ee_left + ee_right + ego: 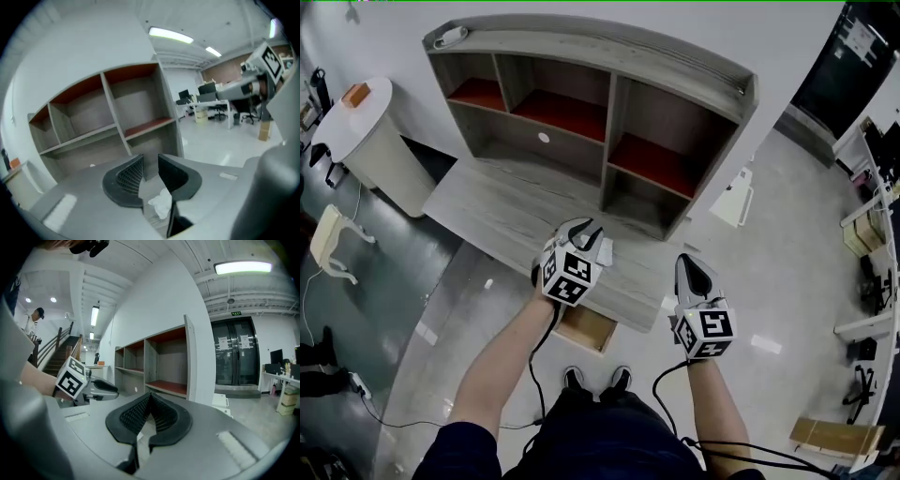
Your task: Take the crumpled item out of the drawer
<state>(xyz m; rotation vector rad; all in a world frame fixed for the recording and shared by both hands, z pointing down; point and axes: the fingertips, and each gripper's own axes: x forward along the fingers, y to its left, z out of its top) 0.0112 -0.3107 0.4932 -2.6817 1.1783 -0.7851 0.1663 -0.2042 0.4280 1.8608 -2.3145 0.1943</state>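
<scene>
A small white crumpled item (161, 203) shows low between the jaws of my left gripper (150, 164), against the right-hand jaw, with desk wood grain around it. Those jaws stand a little apart and I cannot tell whether the item touches them. In the head view the left gripper (587, 234) hovers over the grey wooden desk (502, 211) near its front edge, above the pulled-out drawer (586, 328). I cannot make out the item in that view. My right gripper (690, 269) is beyond the desk's right corner, and its jaws (150, 401) are shut with nothing between them.
A hutch of open shelves (581, 103) with red-floored compartments stands at the back of the desk. A white round table (366, 131) is at the far left and a white box (736, 202) lies on the floor right of the desk. Cables trail on the floor.
</scene>
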